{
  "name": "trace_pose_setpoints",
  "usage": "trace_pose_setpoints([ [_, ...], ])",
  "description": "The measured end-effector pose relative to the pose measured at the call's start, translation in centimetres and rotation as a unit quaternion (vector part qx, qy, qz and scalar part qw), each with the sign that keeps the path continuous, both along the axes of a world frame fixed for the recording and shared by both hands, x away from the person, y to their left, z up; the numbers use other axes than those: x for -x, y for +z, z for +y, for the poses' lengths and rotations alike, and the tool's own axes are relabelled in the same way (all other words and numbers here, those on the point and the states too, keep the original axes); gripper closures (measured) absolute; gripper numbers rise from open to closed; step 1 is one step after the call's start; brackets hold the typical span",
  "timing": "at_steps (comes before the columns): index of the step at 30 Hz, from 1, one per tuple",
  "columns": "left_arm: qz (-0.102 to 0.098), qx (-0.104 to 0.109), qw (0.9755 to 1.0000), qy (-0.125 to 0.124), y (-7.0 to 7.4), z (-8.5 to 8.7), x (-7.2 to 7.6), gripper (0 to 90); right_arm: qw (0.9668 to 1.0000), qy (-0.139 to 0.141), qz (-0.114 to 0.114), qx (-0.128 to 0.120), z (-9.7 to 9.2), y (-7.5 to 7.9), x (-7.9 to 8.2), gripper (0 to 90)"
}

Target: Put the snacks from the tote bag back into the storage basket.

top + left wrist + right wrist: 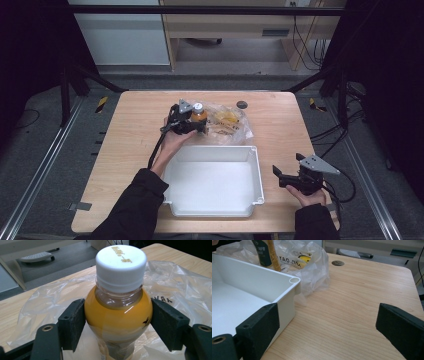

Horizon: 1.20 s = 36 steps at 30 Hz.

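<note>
A small bottle (199, 114) of orange drink with a white cap (121, 263) stands upright at the back middle of the wooden table, against a crumpled clear plastic bag (227, 122). My left gripper (194, 125) is shut on the bottle (117, 315), one black pad touching each side of its rounded shoulder just below the neck. My right gripper (279, 176) is open and holds nothing, low over the table to the right of the white tray (257, 170). In the right gripper view my right gripper (328, 315) faces the tray's corner (294, 280), with the bottle's label (268, 252) and the bag (312, 262) beyond.
The white tray has nothing in it and lies at the front middle of the table (135, 135). The bag holds some yellow-printed packets (225, 118). A round grey grommet (242, 104) is set into the table near its back edge. Dark frame posts flank the table.
</note>
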<state>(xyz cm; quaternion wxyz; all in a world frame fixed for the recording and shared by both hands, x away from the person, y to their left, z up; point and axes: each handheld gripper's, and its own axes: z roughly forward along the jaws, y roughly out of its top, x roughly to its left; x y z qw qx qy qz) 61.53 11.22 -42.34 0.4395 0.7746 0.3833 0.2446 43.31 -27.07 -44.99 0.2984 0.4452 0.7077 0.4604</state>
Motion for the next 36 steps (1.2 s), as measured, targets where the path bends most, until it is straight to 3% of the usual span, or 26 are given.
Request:
trace_pose_setpoints([
  [20, 0.008, 0.004, 1.0000, 0.001, 0.1, 0.0, 0.1, 30.7, 1.0000, -0.001, -0.001, 0.000, 0.0, 0.0, 0.0, 5.5],
  [27, 0.015, 0.020, 0.9997, -0.002, 0.5, 0.4, 0.2, 32.1, 1.0000, -0.001, -0.001, 0.000, -0.1, 0.0, 0.0, 5.5],
  [28, 0.013, 0.030, 0.9995, -0.004, 0.7, 0.6, 0.3, 32.7, 1.0000, -0.001, -0.001, 0.000, -0.1, 0.0, 0.0, 5.4],
  [30, 0.002, 0.044, 0.9990, -0.006, 1.1, 0.9, 0.6, 38.5, 1.0000, 0.000, 0.000, 0.000, 0.0, 0.0, 0.0, 5.5],
  [31, -0.005, 0.043, 0.9991, -0.004, 1.6, 1.0, 0.8, 50.4, 1.0000, 0.000, 0.000, 0.000, 0.0, 0.0, 0.0, 5.5],
  [32, -0.005, 0.042, 0.9991, 0.001, 2.0, 1.1, 0.9, 71.4, 1.0000, -0.001, 0.001, -0.001, 0.0, 0.0, 0.0, 5.5],
  [33, -0.012, 0.042, 0.9990, -0.001, 2.1, 1.1, 0.9, 59.7, 1.0000, 0.000, 0.000, 0.001, 0.0, 0.0, 0.0, 5.5],
  [34, -0.017, 0.034, 0.9993, 0.005, 2.2, 1.0, 0.9, 53.7, 1.0000, 0.000, 0.001, 0.000, 0.0, 0.0, 0.0, 5.5],
  [36, -0.010, 0.028, 0.9995, 0.010, 2.1, 1.0, 0.6, 38.9, 1.0000, 0.000, 0.001, -0.001, 0.0, 0.0, 0.0, 5.5],
])
